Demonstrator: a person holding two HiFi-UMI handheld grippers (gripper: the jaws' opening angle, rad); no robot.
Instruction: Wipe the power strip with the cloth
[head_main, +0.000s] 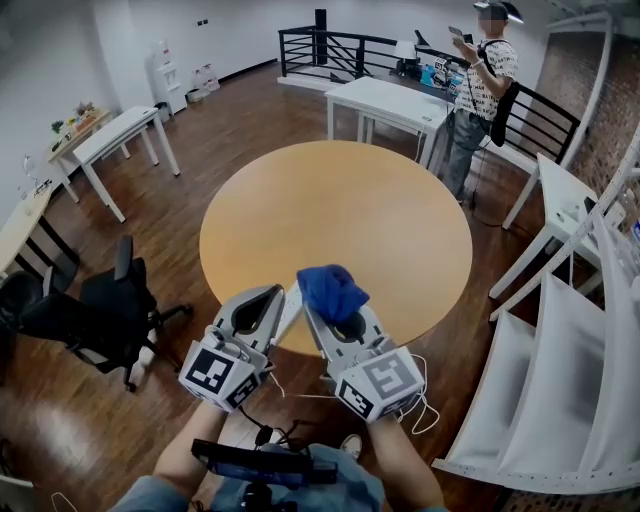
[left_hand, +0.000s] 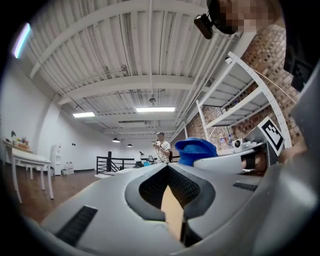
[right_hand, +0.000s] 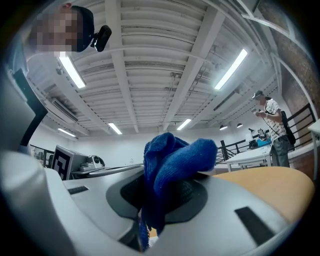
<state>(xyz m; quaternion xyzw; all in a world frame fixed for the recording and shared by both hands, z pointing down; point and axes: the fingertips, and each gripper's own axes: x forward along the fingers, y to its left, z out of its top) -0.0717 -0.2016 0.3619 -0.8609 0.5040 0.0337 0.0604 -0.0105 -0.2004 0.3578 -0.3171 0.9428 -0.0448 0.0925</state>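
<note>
A blue cloth (head_main: 332, 290) is bunched between the jaws of my right gripper (head_main: 312, 302), which is shut on it at the near edge of the round wooden table (head_main: 340, 200). In the right gripper view the cloth (right_hand: 175, 160) sticks up out of the right gripper (right_hand: 155, 197) and hides its tips. My left gripper (head_main: 282, 293) hangs just left of it, shut, with nothing between its jaws. In the left gripper view the left gripper (left_hand: 167, 169) shows closed jaws, with the cloth (left_hand: 196, 149) to the right. No power strip shows in any view.
A person (head_main: 485, 80) stands beyond the table's far right side. White tables (head_main: 385, 100) and a black railing (head_main: 330, 45) are at the back. A black office chair (head_main: 90, 310) stands left, white shelving (head_main: 560, 380) right. White cables (head_main: 420, 405) hang near my right gripper.
</note>
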